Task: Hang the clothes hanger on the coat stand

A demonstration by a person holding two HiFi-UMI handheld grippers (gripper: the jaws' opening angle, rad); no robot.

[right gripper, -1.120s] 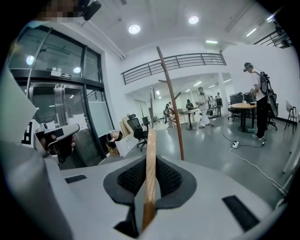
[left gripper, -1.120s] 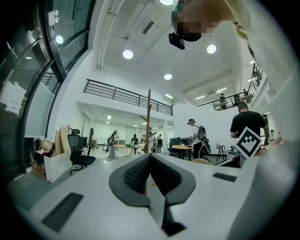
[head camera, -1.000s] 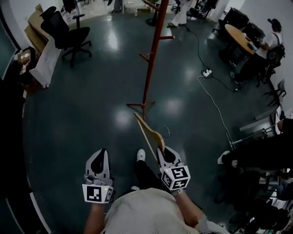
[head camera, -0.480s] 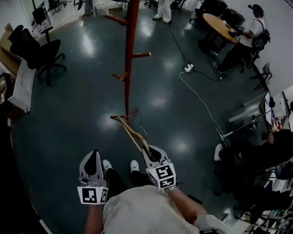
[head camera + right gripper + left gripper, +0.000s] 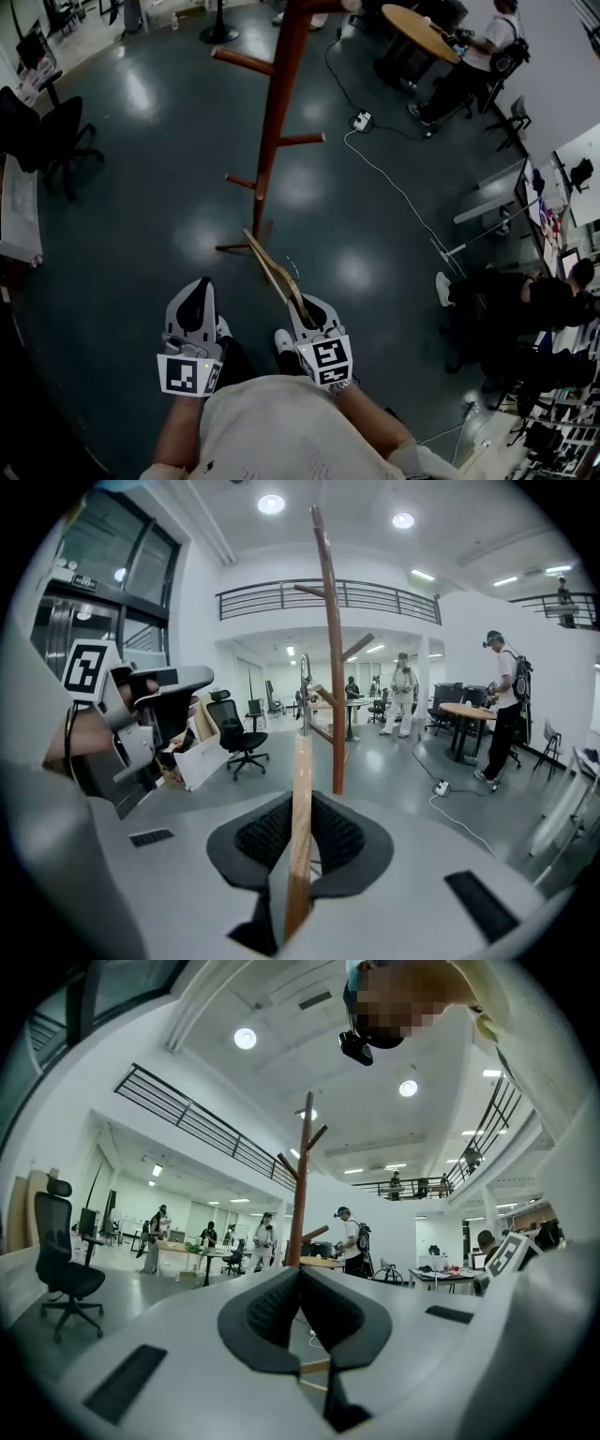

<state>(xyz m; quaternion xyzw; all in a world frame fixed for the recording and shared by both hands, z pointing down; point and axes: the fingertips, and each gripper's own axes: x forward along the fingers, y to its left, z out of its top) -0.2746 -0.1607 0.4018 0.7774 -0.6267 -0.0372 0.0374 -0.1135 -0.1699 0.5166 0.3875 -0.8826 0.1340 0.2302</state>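
Straight ahead of you, the coat stand (image 5: 277, 112) rises just beyond your right gripper (image 5: 302, 306), whose jaws are pinching one end of the wooden clothes hanger (image 5: 299, 808). The hanger's long axis runs forward from the fingers toward the foot of the stand. In the right gripper view its metal hook (image 5: 305, 694) shows up close beside the trunk. Your left gripper (image 5: 300, 1302) hangs alongside, jaws pressed together on nothing. The right side looks best placed to raise that hook to a peg.
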